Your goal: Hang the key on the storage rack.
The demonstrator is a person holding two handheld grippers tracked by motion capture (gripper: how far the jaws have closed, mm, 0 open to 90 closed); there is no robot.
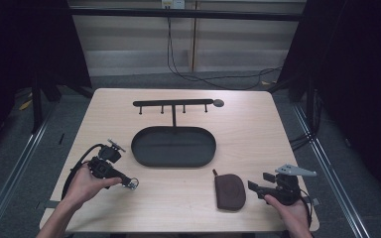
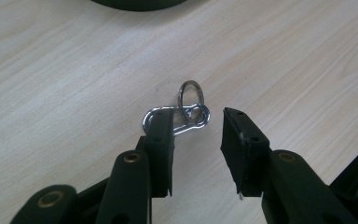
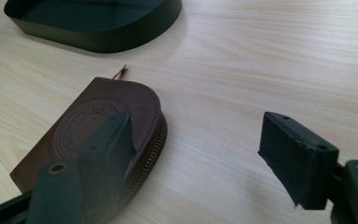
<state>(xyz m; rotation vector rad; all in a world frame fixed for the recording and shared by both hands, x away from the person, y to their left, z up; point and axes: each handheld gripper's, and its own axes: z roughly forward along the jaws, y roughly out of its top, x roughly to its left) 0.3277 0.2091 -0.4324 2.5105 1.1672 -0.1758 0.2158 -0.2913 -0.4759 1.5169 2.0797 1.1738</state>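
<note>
We see the small silver metal carabiner clip with a round split ring (image 2: 182,112) lying flat on the pale wooden table (image 1: 248,129), off the near-left end of the black oval metal tray (image 1: 173,147), apart from it. In the high view the clip (image 1: 133,183) sits right at the tip of the left gripper (image 1: 128,181). From the left gripper view, that gripper (image 2: 196,135) has its jaws partly open; one jaw covers part of the clip's loop, the other stands off to the side with bare table between it and the clip. The ring pokes out beyond the jaw tips, overlapping the clip's narrow end. The pads are not pressing on the clip from both sides, so nothing is gripped. The person's left hand (image 1: 85,184) holds the gripper body, further left of the tray and nearer the table's front edge.

Near-right of the tray lies a dark brown leather zip pouch with a rounded top and embossed round stamp (image 3: 98,126), flat on the table, in the high view (image 1: 229,191) well apart from the tray. The right gripper (image 1: 256,186) sits just right of the pouch, held by the right hand (image 1: 290,213). In the right gripper view its jaws (image 3: 205,149) stand wide open; one jaw overlaps the pouch's top in view, whether touching we cannot tell; the other is over bare table. Nothing is held.

Behind the tray, a thin black metal T-shaped rack with small hooks and a round end knob (image 1: 173,103) rises on a post.
</note>
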